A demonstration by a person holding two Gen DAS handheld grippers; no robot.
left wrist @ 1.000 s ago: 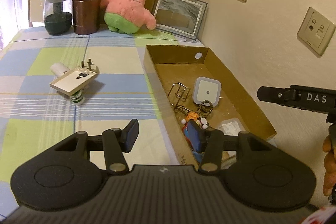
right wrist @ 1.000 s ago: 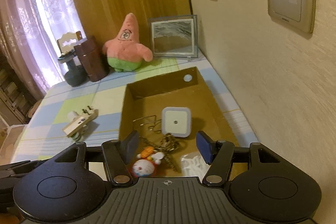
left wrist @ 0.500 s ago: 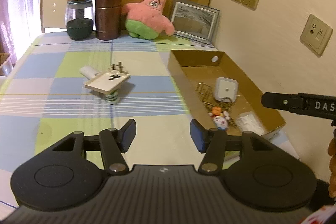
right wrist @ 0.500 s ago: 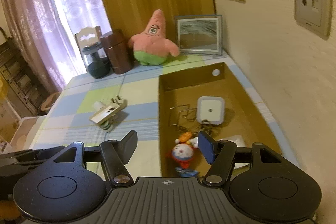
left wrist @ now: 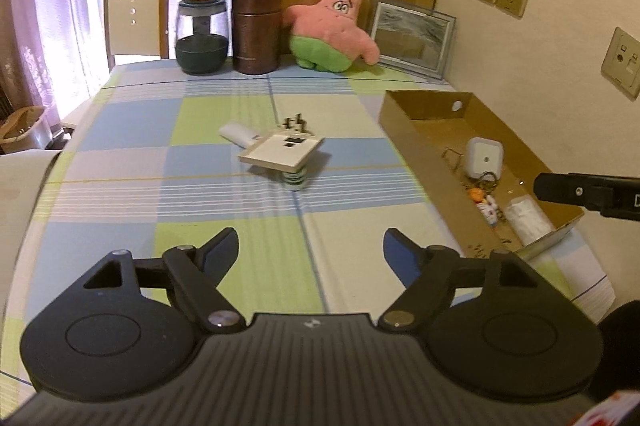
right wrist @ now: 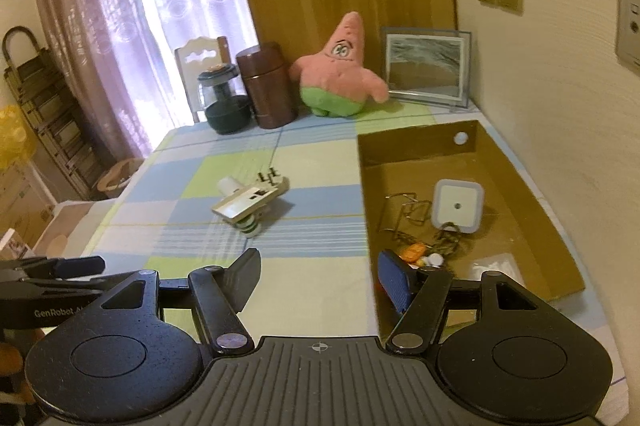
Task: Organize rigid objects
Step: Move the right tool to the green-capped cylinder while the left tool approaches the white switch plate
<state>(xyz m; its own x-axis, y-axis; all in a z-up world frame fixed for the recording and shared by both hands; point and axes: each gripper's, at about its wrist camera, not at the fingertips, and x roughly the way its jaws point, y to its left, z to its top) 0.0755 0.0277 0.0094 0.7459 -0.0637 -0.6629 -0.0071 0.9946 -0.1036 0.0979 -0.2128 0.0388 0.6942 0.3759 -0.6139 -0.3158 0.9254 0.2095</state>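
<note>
We see the left gripper (left wrist: pixel 311 250) over the checked tablecloth (left wrist: pixel 224 250), its jaws having just been opening and now wide apart with nothing between them. The right gripper (right wrist: pixel 319 280) stands near the front corner of the cardboard box (right wrist: pixel 532 210); its jaws have just been opening a little and are apart, gripping nothing, the blue-padded finger in front of the box's near wall.

On the cloth, well apart from both grippers, lies a small heap: a beige wall-plate (left wrist: pixel 282 151) propped tilted on a green-and-white ribbed piece (left wrist: pixel 295 180), with a white plug adapter (left wrist: pixel 237 134) and dark prongs (left wrist: pixel 295 122) just behind it.

Inside the box we find a white square night light (right wrist: pixel 457 206), wire puzzle pieces (right wrist: pixel 408 212), a small toy keychain (right wrist: pixel 420 253) and a clear packet (right wrist: pixel 494 266).

At the table's far edge stand a glass jar (left wrist: pixel 202 36), a brown canister (left wrist: pixel 256 28), a pink star plush (left wrist: pixel 334 26) and a framed picture (left wrist: pixel 412 36)
</note>
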